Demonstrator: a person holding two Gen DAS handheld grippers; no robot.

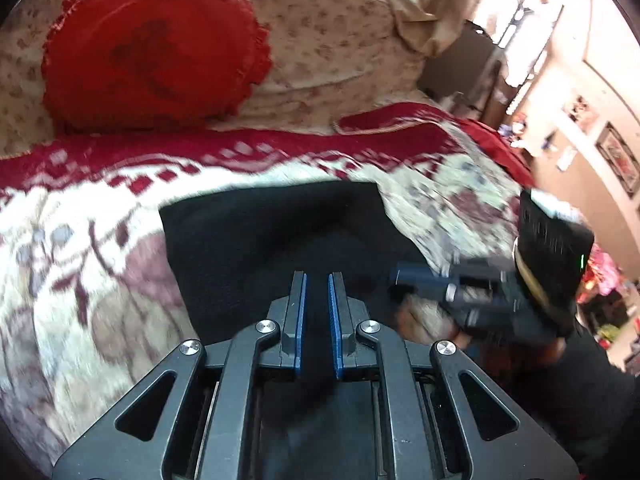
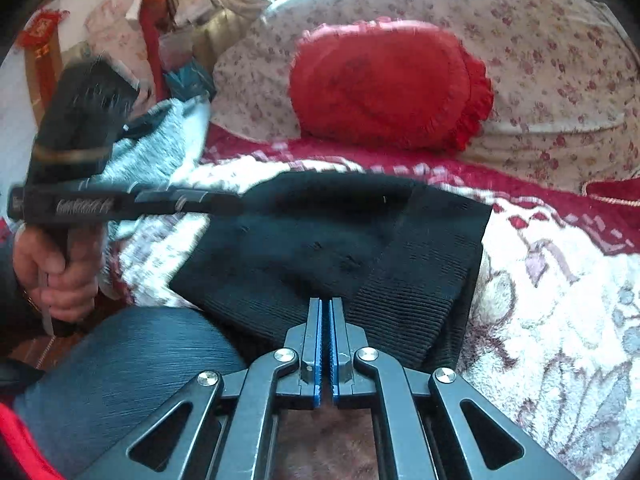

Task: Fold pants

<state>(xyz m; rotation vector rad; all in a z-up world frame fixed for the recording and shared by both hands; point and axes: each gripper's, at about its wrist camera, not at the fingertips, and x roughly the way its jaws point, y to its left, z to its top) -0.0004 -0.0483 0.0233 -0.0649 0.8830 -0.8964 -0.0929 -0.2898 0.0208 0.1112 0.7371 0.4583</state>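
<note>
Black pants folded compact on blanket below red pillow; left tongs, right tongs both narrow, empty, likely smoothing.

Black ribbed-knit pants, apparently folded into a compact rectangle, flat on the floral blanket.

Left claw, nearly closed, over black pants on floral blanket.
</note>
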